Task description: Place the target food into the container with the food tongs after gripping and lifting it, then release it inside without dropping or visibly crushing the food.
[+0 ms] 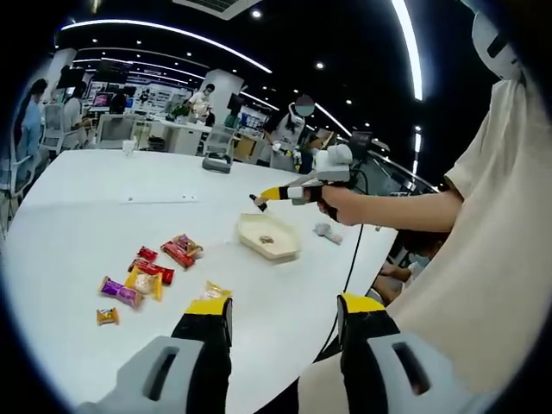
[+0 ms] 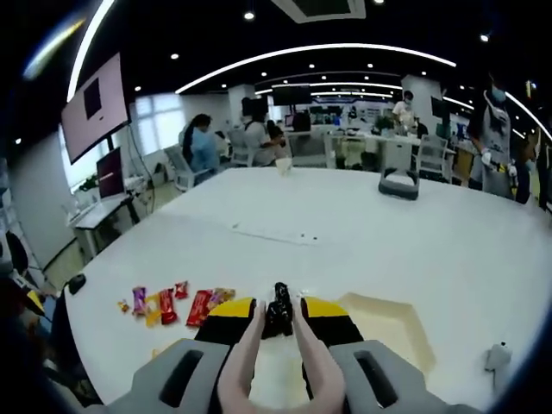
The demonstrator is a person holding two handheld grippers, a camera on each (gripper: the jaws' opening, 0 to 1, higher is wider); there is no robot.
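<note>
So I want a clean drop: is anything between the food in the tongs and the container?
Nothing visible does. The dark food at the tips of the tongs hangs in open air next to the container, which is open on top. The wrapped candies lie off to one side.

White table (image 1: 103,233): wrapped snacks (image 1: 142,276), cream container (image 1: 269,237).

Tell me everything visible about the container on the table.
The container is a shallow, pale cream tray, roughly rectangular with rounded corners and a raised rim, plastic by its look. It sits flat on the white table, right of the scattered candies in the left gripper view. One small dark piece lies inside; the rest is bare. The right tool hangs above its far edge, apart from it. In the right gripper view the tray lies beneath the tongs.
</note>
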